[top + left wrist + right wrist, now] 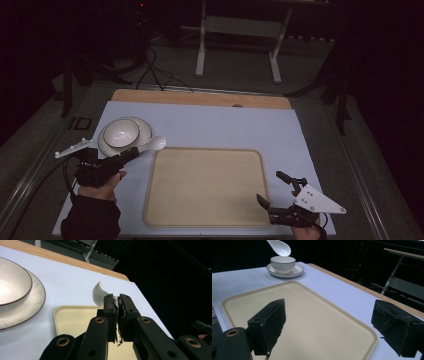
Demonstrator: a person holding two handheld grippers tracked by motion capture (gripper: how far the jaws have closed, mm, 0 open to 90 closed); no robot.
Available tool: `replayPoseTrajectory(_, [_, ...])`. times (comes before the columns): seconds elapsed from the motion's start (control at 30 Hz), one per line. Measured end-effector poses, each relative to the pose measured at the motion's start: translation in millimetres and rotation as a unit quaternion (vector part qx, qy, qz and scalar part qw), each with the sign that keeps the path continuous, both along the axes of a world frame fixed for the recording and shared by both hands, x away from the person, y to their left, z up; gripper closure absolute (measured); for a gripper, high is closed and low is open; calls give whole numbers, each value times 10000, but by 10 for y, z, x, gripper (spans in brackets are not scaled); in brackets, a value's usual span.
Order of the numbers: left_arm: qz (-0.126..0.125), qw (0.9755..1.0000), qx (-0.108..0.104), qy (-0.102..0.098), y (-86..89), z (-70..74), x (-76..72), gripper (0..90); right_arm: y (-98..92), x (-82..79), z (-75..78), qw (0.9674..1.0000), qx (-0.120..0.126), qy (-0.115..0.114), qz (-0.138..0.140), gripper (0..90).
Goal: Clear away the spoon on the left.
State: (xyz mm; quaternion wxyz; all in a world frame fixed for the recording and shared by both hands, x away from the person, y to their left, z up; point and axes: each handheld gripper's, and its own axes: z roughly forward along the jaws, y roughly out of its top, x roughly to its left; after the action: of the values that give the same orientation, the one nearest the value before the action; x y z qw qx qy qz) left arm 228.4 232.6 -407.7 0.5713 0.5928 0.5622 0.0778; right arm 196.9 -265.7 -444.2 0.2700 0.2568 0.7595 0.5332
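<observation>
A white ceramic spoon (pixel 156 144) hangs above the mat, its handle pinched in my left gripper (pixel 134 152), which is shut on it. In the left gripper view the spoon (pixel 99 293) sticks out past the closed jaws of that gripper (pixel 118 300). A white bowl (pixel 121 132) sits on a white plate (pixel 144 131) just left of the spoon. My right gripper (pixel 270 187) stands open over the near right corner of a beige tray (pixel 205 187), holding nothing. The right gripper view has its jaws (pixel 329 306) wide apart over the tray (pixel 312 315), with the spoon (pixel 279 247), bowl (pixel 283 263) and plate (pixel 297 270) beyond.
A pale blue mat (pixel 210 125) covers the table, with a wooden strip (pixel 200 98) along its far edge. Behind the table stand a white frame (pixel 237 40) and loose cables (pixel 150 70) on the dark floor. The other gripper shows faintly at the right (pixel 202 328).
</observation>
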Motion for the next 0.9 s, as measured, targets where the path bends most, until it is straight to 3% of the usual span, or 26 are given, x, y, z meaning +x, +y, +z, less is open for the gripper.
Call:
replayPoseTrajectory(0.13, [-112, 9999, 7, -34, -56, -17, 5, 856, -2, 4, -2, 10000, 15, 2, -15, 124])
replayPoseTrajectory(0.57, [175, 9996, -123, -159, -285, -59, -88, 856, -5, 15, -11, 10000, 27, 26, -41, 123])
replayPoseTrajectory(0.77, [321, 9992, -64, -232, -361, -96, -157, 855, -9, 15, -11, 10000, 32, 26, -38, 124])
replayPoseTrajectory(0.9, [345, 9990, -179, -224, -399, -138, -207, 856, -13, 18, -12, 10000, 44, 35, -46, 124])
